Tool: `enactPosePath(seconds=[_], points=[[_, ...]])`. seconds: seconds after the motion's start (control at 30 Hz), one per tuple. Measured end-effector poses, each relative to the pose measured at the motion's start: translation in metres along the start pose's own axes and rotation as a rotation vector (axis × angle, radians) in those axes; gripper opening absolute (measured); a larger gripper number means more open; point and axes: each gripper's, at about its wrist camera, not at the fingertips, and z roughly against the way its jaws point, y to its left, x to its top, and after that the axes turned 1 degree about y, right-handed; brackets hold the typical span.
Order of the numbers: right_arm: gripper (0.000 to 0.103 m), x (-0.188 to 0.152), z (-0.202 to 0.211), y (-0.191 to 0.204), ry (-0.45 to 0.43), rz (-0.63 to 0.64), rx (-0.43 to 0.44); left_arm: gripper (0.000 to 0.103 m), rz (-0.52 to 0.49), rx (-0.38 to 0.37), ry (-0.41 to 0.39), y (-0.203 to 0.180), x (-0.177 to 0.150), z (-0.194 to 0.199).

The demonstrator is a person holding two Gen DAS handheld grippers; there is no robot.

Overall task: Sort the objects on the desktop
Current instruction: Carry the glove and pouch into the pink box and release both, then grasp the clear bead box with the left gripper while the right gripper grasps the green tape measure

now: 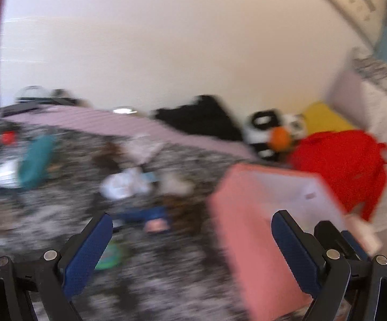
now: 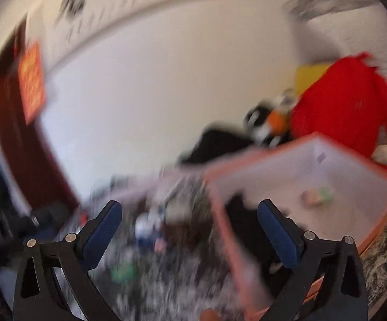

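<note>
— Both pictures are smeared, so what can you make out nearest the tools?

— The left tool [image 1: 192, 243] is spread wide with nothing between its blue pads, and so is the right tool [image 2: 189, 230]. Neither grips a thing.

— And the box?

— The pink box [image 1: 249, 230] sits just ahead of the left tool, toward its right pad. From the right tool it lies ahead and to the right, its inside [image 2: 300, 176] open, with a small pale object [image 2: 317, 196] on its floor.

— The things to sort?

— Scattered on the speckled surface [image 1: 46, 214] ahead of the left tool: a green bit [image 1: 110, 256] close by its left pad, a blue item [image 1: 148, 215] beyond, a white crumpled thing [image 1: 125, 186], and a teal object [image 1: 34, 160] far left. What each is, I can't tell.

— How should the pick go?

— I'd slow down first. Then take the nearest piece, pads on either side, and close only once centred. The box is close, so carry low and release inside.
</note>
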Motion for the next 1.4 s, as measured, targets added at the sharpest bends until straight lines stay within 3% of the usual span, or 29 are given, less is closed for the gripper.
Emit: enactPosePath(seconds=[0.13, 0.27, 0.53, 0.67, 0.9, 1.4], points=[[0.103, -0.025, -0.030, 0.035, 0.120, 0.040, 0.111, 0.099, -0.030, 0.138, 0.040, 0.048, -0.013, 0.009], [0.103, -0.047, -0.057, 0.066, 0.200, 0.100, 0.145, 0.099, -0.048, 0.249, 0.083, 0.106, -0.028, 0.016], [0.103, -0.089, -0.115, 0.102, 0.362, 0.153, 0.191, 0.099, 0.139, 0.298, 0.126, 0.243, -0.042, 0.031], [0.103, -0.109, -0.140, 0.116, 0.429, 0.208, 0.186, 0.099, 0.167, 0.337, 0.153, 0.283, -0.043, 0.026], [0.103, -0.131, -0.172, 0.133, 0.484, 0.301, 0.147, 0.099, 0.165, 0.339, 0.247, 0.307, -0.056, -0.006], [0.103, -0.158, -0.238, 0.155, 0.611, 0.323, 0.145, 0.099, 0.151, 0.357, 0.367, 0.324, -0.082, -0.038]])
